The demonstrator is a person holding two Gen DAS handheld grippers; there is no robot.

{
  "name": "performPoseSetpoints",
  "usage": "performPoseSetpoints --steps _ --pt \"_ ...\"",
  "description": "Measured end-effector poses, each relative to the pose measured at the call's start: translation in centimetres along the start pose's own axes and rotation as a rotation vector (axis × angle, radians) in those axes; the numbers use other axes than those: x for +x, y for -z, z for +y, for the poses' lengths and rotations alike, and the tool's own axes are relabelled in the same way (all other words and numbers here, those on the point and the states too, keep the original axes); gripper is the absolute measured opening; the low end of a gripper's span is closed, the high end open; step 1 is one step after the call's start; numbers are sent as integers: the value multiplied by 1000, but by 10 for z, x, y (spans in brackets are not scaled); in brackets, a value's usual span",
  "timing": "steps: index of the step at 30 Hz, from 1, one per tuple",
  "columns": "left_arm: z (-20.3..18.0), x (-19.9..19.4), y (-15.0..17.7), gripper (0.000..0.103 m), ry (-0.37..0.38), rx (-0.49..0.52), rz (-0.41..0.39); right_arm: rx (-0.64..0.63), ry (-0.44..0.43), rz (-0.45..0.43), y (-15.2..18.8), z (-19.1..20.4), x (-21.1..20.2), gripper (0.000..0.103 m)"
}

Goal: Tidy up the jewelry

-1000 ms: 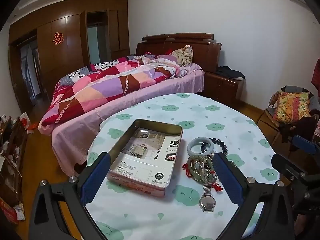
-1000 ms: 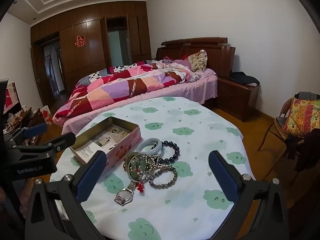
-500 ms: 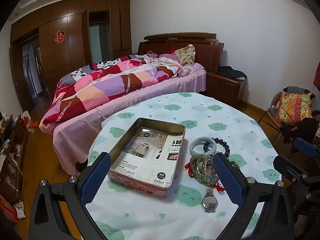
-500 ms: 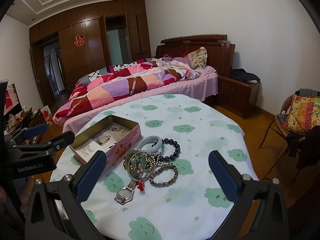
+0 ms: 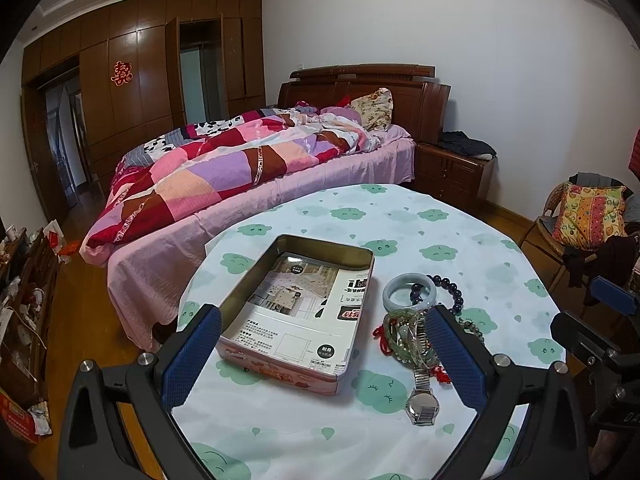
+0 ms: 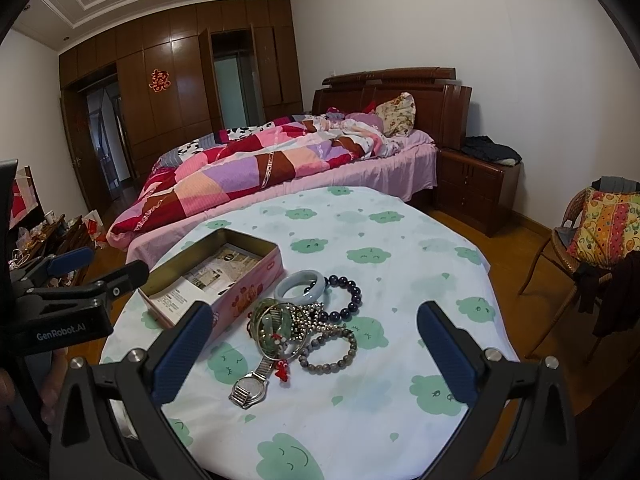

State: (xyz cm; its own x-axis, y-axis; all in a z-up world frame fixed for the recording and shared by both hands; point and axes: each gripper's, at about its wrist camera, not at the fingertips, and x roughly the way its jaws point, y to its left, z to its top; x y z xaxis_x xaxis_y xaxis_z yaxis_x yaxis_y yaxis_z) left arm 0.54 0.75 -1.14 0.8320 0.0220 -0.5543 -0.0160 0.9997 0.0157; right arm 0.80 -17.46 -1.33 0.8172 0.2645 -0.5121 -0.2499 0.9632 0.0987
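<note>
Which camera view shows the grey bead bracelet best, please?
The right wrist view: the grey bead bracelet lies fully visible on the tablecloth beside the watch. In the left wrist view, a finger of the left hand-held gripper hides nearly all of it.

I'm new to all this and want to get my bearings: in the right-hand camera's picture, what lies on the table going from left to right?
Tin → watch → jade bangle → dark bead bracelet. The tangled pile between them overlaps too much to place.
</note>
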Motion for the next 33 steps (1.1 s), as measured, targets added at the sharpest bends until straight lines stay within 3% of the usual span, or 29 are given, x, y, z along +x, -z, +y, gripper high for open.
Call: performPoseSetpoints --steps 33 --pt "1 1 -1 102 1 -2 2 1 -6 10 4 1 2 103"
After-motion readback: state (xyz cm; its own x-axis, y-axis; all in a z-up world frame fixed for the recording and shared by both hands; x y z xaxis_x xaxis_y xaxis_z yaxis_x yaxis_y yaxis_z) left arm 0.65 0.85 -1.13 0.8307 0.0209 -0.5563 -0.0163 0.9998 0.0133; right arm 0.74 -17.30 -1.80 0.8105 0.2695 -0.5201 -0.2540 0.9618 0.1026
